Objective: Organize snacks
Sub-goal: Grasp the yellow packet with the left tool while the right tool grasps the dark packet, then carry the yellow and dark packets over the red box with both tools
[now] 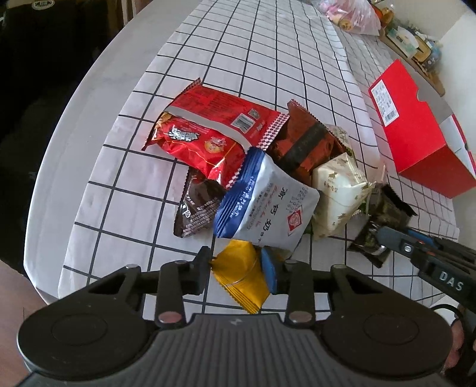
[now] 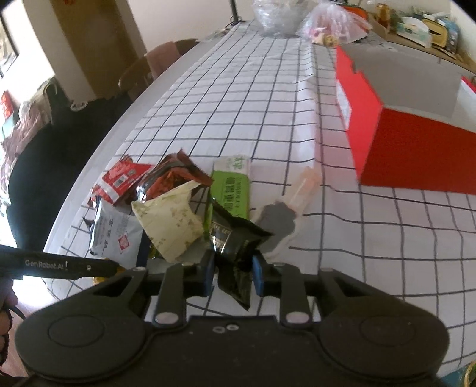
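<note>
A pile of snack packets lies on the checked tablecloth (image 1: 238, 59). My left gripper (image 1: 238, 268) is shut on a yellow packet (image 1: 241, 277) at the near edge of the pile, below a blue-and-white packet (image 1: 264, 205). My right gripper (image 2: 233, 271) is shut on a black packet (image 2: 235, 247), which also shows in the left wrist view (image 1: 380, 223) at the pile's right side. Red packets (image 1: 208, 134), a dark brown one (image 1: 196, 208), a cream one (image 1: 336, 190) and a green one (image 2: 232, 184) lie in the pile.
An open red box (image 2: 416, 154) stands on the table to the right of the pile; it also shows in the left wrist view (image 1: 416, 134). Plastic bags (image 2: 327, 23) sit at the far end. A cluttered shelf (image 2: 422, 20) lines the right wall. Chairs (image 2: 148, 68) stand at the left.
</note>
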`<state>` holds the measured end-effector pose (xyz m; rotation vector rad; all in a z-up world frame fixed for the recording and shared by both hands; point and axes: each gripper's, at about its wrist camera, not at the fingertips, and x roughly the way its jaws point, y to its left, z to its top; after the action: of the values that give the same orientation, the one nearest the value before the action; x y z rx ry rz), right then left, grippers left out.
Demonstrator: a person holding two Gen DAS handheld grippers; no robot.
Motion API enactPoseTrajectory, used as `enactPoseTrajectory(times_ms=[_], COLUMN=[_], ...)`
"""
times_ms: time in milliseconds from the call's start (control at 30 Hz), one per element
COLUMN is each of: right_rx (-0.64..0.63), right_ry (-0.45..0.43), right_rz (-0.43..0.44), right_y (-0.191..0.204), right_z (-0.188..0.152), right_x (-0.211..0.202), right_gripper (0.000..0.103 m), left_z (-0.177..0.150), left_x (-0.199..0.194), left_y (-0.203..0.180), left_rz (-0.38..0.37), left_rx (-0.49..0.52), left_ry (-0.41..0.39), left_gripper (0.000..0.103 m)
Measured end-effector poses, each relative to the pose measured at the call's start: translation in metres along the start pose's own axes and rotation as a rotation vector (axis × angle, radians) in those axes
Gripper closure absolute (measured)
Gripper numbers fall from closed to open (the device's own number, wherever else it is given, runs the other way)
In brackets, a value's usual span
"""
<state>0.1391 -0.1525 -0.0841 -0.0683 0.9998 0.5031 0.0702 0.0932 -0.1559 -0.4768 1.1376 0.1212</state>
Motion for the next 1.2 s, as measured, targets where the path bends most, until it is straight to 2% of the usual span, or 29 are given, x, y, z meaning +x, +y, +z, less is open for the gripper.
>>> enactPoseTrajectory(times_ms=[167, 433, 533, 600, 733, 867, 933, 1067, 1200], right_rx=[0.036, 0.049, 0.053, 0.054, 0.053, 0.048, 0.047, 0.047, 0.052], right_ry=[-0.012, -0.013, -0.012, -0.011, -0.008, -0.006, -0.007, -0.009, -0.013], right_rz=[-0.004, -0.008, -0.006, -0.006, -0.004, -0.003, -0.002, -0.001, -0.002], right_y=[-0.010, -0.015, -0.014, -0.014, -0.014, -0.012, -0.012, -0.011, -0.013], right_z=[0.000, -0.002, -0.003, -0.004, -0.004, -0.005, -0.005, -0.005, -0.005], right_x=[-0.008, -0.009, -0.009, -0.010, -0.010, -0.011, -0.011, -0.012, -0.013], right_gripper=[0.078, 0.078, 0.078, 0.078, 0.078, 0.078, 0.078, 0.078, 0.078], left_z=[0.001, 0.001, 0.000, -0.002, -0.006, -0.013, -0.015, -0.013, -0.013], left_x=[-0.003, -0.002, 0.001, 0.004, 0.005, 0.010, 0.011, 0.013, 0.013], left_y=[0.003, -0.001, -0.002, 0.000, -0.003, -0.018, -0.023, -0.027, -0.028], left_rz=[-0.007, -0.010, -0.028, -0.044, -0.069, -0.051, -0.033, -0.008, 0.030], left_rx=[-0.010, 0.050, 0.094, 0.113, 0.173, 0.316, 0.353, 0.366, 0.367], left_ry=[0.003, -0.006, 0.018, 0.026, 0.041, 0.050, 0.043, 0.033, 0.012], left_gripper=[0.069, 0.066, 0.056, 0.042, 0.035, 0.032, 0.032, 0.033, 0.051])
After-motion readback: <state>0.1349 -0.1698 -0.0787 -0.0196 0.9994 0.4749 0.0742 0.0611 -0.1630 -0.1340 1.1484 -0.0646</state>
